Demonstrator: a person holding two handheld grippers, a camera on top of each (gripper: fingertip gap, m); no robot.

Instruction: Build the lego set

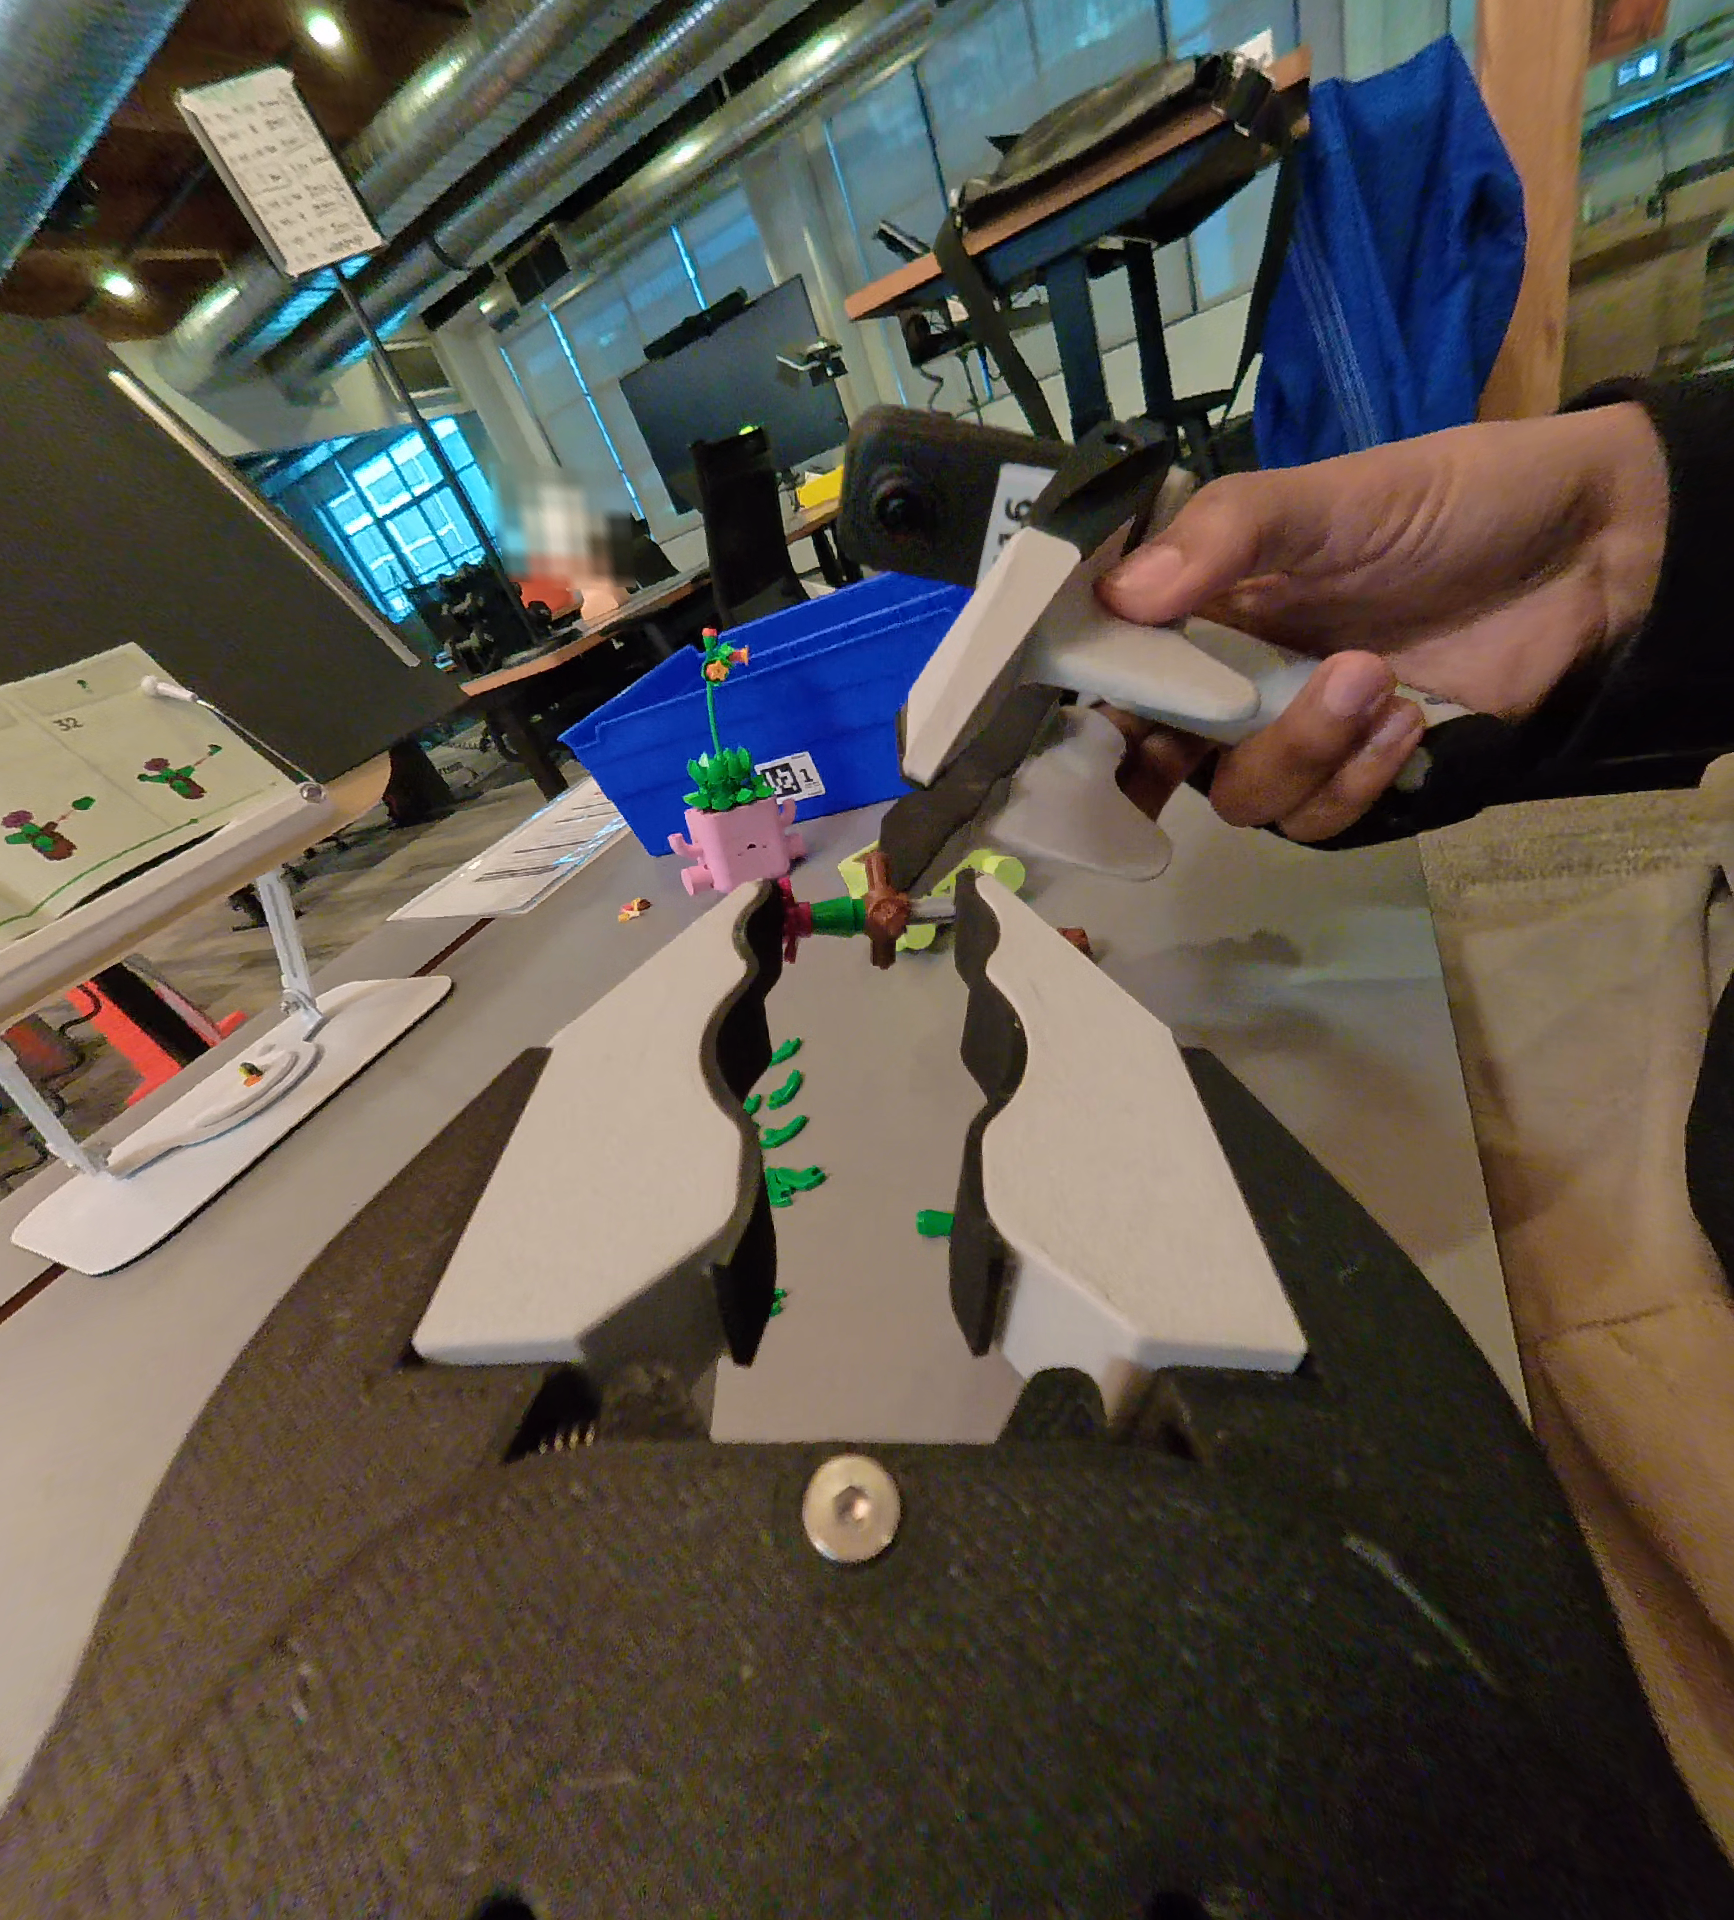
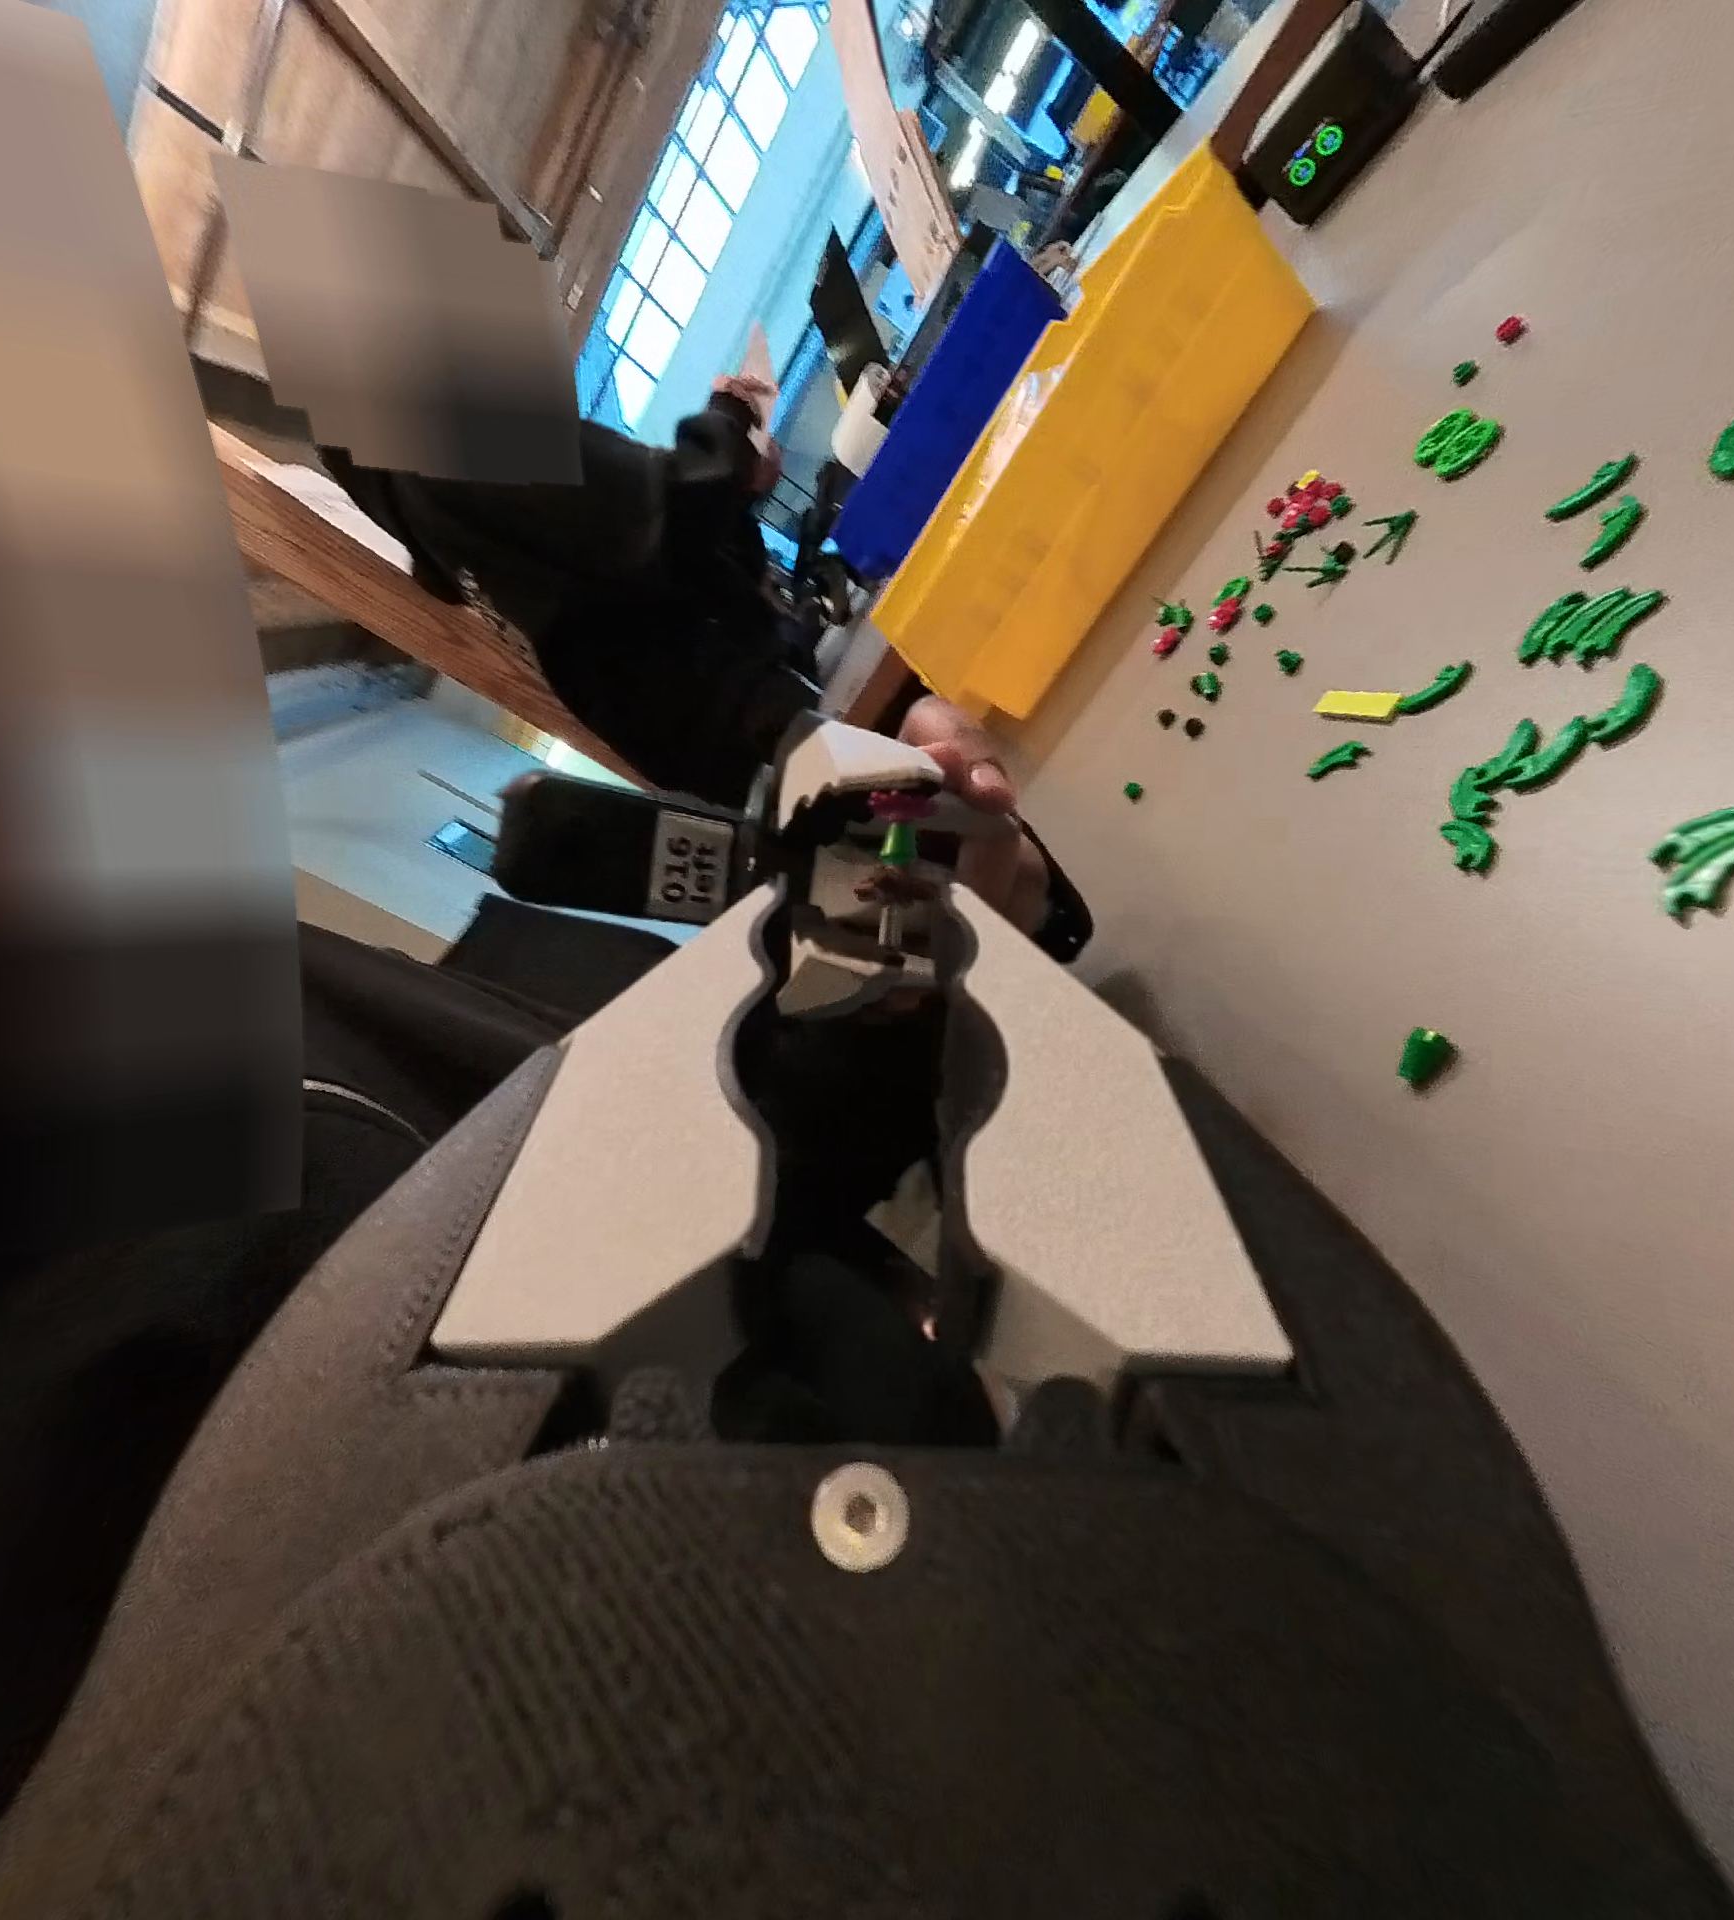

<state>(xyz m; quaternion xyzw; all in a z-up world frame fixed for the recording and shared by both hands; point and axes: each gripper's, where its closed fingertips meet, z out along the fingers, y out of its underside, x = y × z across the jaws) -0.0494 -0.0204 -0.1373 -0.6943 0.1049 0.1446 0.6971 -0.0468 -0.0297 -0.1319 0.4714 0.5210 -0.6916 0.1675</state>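
Observation:
My left gripper (image 1: 868, 896) is shut end to end on a small lego stem (image 1: 835, 914): a magenta flower, a green cone, a brown branch piece and a grey pin. It holds the stem above the grey table (image 1: 1258, 1039). My right gripper (image 1: 930, 883) comes in from the upper right, and its black pad tip touches the brown piece. In the right wrist view my right gripper (image 2: 858, 920) is partly open, with the stem (image 2: 894, 844) just beyond its tips, held in the left gripper (image 2: 873, 873). A finished pink pot plant (image 1: 738, 844) stands behind.
An instruction booklet (image 1: 63, 790) sits on a stand at the left, and a blue bin (image 1: 821, 686) stands behind the pot. Loose green leaf pieces (image 2: 1569, 727), red flower bits (image 2: 1304, 509) and a green cone (image 2: 1426, 1058) lie on the table by a yellow bin (image 2: 1102, 468). A person sits at the back. Less than 4 cm separates the two grippers' tips. The right tips stand about 11 centimeters off the green cone (image 2: 1426, 1058). It turns up in the left wrist view (image 1: 939, 1223) as well.

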